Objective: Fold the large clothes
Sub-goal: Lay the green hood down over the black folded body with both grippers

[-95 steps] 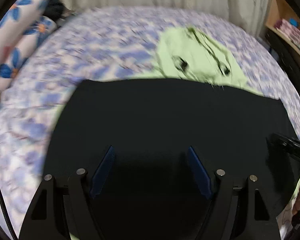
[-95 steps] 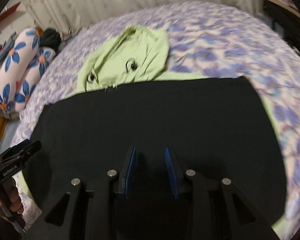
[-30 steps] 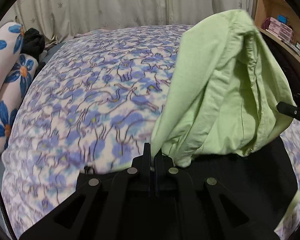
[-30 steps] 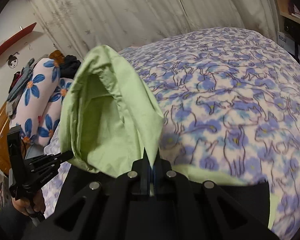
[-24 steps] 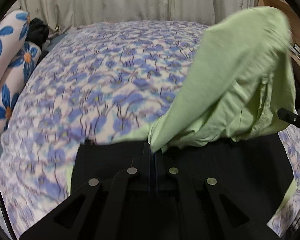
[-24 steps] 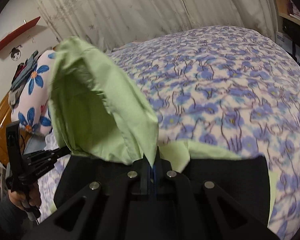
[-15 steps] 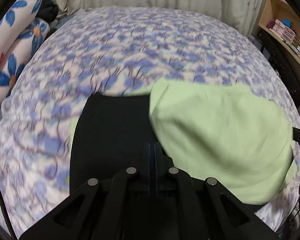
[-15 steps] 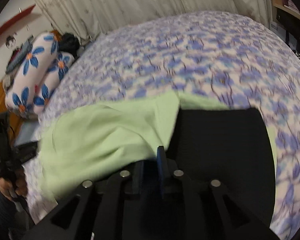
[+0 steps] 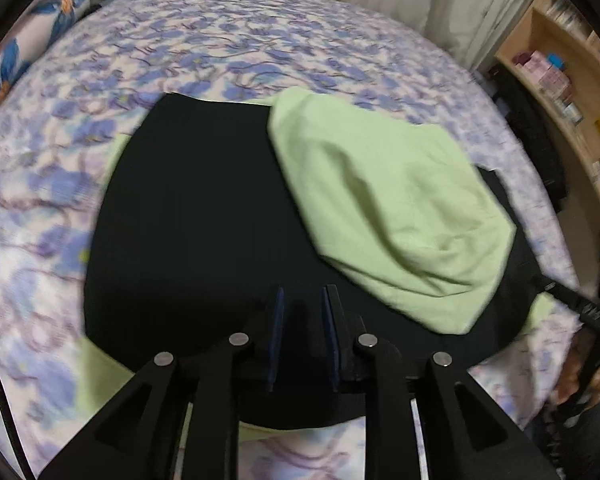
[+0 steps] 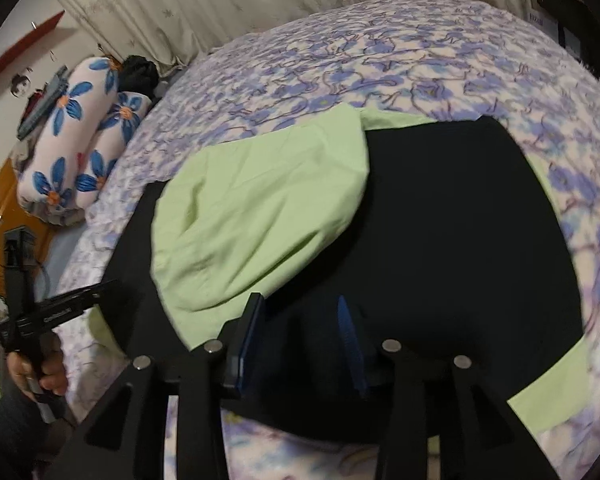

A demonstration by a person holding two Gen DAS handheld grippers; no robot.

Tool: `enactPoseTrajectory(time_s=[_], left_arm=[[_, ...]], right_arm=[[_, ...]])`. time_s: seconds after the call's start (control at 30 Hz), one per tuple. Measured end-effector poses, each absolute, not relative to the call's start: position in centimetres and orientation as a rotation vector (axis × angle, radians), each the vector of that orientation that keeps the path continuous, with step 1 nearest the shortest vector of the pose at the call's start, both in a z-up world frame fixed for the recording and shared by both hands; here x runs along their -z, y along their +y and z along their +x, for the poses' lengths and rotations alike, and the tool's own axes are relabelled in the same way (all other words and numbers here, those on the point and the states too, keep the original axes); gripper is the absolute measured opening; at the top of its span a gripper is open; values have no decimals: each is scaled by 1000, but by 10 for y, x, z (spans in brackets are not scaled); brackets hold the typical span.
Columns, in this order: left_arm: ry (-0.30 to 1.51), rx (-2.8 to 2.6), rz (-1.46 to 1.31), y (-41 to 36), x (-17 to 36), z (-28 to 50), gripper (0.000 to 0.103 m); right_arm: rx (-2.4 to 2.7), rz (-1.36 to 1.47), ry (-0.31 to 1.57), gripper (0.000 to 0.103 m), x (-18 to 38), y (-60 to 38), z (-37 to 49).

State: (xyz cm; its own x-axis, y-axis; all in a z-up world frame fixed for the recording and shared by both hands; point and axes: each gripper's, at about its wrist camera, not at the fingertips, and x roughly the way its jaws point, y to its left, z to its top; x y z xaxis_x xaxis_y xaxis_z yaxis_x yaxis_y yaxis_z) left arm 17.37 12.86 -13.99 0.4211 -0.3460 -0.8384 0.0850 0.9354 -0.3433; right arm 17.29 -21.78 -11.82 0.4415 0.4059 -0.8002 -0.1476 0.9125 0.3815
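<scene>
One light green garment [image 9: 392, 216] lies on the bed [image 9: 228, 48], its upper part folded down over a black board [image 9: 188, 216] that rests on the rest of the cloth; green edges show past the board's corners. The left gripper [image 9: 302, 332] hangs over the board's near edge, its fingers [image 9: 278, 328] opening with nothing between them, the green fold just beside them to the right. The right gripper [image 10: 300, 340] hangs likewise over the board, fingers [image 10: 346, 336] opening and released, the folded cloth lying against the outside of the left finger. Flowered pillows [image 10: 72, 136] lie by the bed's far left side, pale curtains [image 10: 220, 0] behind. A wooden shelf [image 9: 560, 60] stands at right.
</scene>
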Motion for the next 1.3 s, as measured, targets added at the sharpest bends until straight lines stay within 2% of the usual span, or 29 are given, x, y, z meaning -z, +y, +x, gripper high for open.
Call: enactPoseTrajectory(time_s=[0.13,0.2,0.27,0.3,0.47,0.6,0.63,0.67,0.7,0.77,0.87,0.97,1.1,1.2,1.23,1.3], left_arm=[[1091,348,-372,120,146,175,21],[1090,373,-426,115,153,178,27],[1094,387,-470,113,160,183,49],[1095,393,-497,111,165,187,53],[1087,410,-559,104,182,203,57],[1047,414,-582,99,183,212,57],[1032,409,-589,97,181,214,51],[1020,407,-597,96,180,215,29],[1020,397,-599,94,179,217,17],[1026,340,-592,92,175,219,7],[1033,261,-511,84,159,211,6],[1054,228,-440,78,149,199,6],[1133,178,-329,68,173,192,7],[1117,172,-326,68,181,190,8],[1105,171,-314,67,178,188,12],[1095,152,-288,68,173,184,27]], right_arm=[[-384,337,1074,39,125,-211,174],[-401,365,1080,39,129,-207,177],[-414,392,1081,39,134,-204,181],[-418,406,1081,39,137,-203,184],[-430,505,1083,39,152,-209,195],[-442,577,1055,39,159,-212,202],[-435,584,1043,38,160,-212,202],[-428,587,1037,38,161,-212,203],[-421,581,1034,37,161,-211,204],[-401,555,1013,11,156,-210,202],[-391,586,996,6,145,-213,192],[-357,563,997,6,140,-212,176],[-284,514,1091,6,174,-206,168],[-278,525,1092,6,181,-206,166],[-274,518,1083,7,177,-206,165],[-251,476,1085,12,167,-205,163]])
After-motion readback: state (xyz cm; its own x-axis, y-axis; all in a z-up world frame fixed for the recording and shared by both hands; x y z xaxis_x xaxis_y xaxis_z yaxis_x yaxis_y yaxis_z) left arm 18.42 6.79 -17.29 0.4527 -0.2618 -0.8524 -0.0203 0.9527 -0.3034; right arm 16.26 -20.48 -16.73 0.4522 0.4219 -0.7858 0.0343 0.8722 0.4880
